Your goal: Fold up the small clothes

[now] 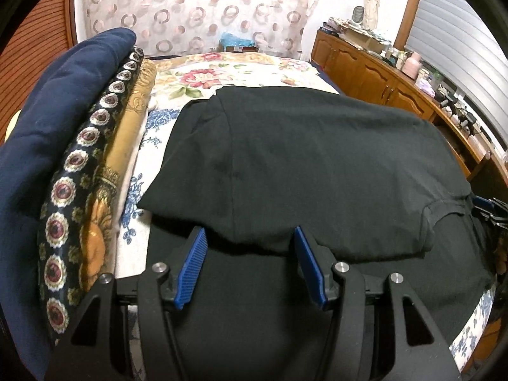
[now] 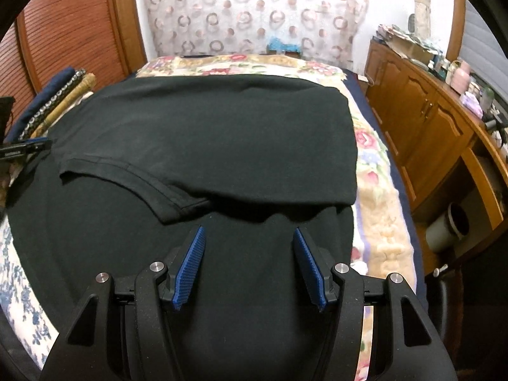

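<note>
Black shirt [image 1: 317, 165] is spread on the bed [image 1: 241, 73], folded edge lying crosswise just ahead of both grippers. Left gripper [image 1: 249, 238] and right gripper [image 2: 249, 238] are held open, nothing gripped, equally near.

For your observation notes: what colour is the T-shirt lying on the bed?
Black, plain. The T-shirt shows best in the right wrist view.

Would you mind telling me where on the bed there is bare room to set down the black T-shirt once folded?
Free: the floral bedspread beyond the black T-shirt, toward the patterned curtain, and a strip along the shirt's edge facing the wooden cabinets. Crowded: the other edge, where the stack of folded fabrics lies.
</note>
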Motion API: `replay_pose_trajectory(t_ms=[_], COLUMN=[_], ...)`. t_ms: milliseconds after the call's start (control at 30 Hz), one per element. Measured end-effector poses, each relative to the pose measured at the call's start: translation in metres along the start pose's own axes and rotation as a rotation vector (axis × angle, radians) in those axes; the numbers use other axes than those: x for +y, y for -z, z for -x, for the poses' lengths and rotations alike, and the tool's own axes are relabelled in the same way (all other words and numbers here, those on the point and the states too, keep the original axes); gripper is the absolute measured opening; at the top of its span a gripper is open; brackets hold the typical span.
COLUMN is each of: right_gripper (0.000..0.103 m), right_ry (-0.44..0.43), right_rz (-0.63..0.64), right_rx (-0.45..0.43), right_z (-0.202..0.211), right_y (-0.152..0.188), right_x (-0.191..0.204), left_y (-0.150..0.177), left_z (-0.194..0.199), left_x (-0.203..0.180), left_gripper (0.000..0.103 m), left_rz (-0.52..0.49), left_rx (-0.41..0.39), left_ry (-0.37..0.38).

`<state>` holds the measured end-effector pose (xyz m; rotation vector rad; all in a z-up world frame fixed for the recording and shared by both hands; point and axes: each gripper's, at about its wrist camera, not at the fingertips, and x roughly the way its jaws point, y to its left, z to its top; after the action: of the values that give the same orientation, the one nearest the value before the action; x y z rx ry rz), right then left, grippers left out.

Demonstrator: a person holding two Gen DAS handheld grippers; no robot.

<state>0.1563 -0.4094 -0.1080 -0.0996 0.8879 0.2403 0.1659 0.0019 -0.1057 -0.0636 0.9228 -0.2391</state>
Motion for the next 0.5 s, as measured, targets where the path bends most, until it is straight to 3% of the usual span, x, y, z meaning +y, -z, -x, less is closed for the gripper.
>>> replay_pose_trajectory(t_ms=[500], right_gripper=[0.059], right_ry=[-0.038], right_rz=[-0.123], right_rx=[0.005], right_z=[-0.016], right_y=[-0.019], right_x=[-0.018], left_y=[-0.017], left_z=[-0.011], left_x=[0.007], left_gripper=[0.056], left_rz=[0.025], left_rx=[0.006], left_ry=[-0.017])
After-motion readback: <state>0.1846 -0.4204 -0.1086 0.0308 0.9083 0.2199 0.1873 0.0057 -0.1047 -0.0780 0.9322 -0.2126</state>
